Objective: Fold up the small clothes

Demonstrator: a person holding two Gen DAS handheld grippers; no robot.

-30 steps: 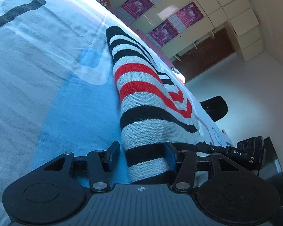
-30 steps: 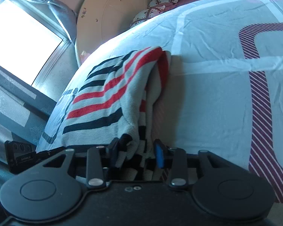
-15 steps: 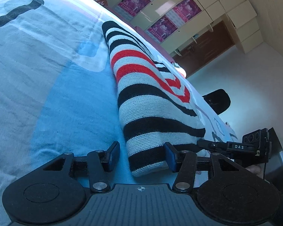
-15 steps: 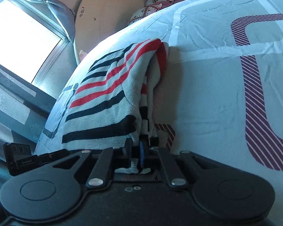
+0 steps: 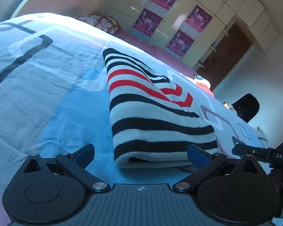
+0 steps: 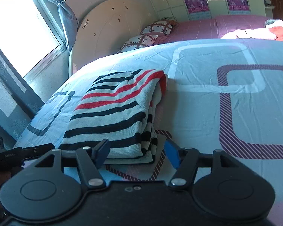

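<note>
A folded knit sweater with black, white and red stripes lies flat on the light blue bedsheet. My left gripper hovers just in front of its near folded edge, jaws opening wide, pads off the cloth. In the right wrist view the same sweater rests on the sheet. My right gripper is at its near corner, jaws opening, with nothing pressed between the blue pads. The right gripper's tip shows at the right of the left wrist view.
Patterned pillows and a round headboard stand at the far end. A maroon bed with a pile of clothes lies beyond. Wardrobe doors with posters and a brown door line the wall. A window is left.
Both grippers let go of the sweater, opened wider and pulled back and up from its near edge. The sweater now lies folded and flat on the sheet.
</note>
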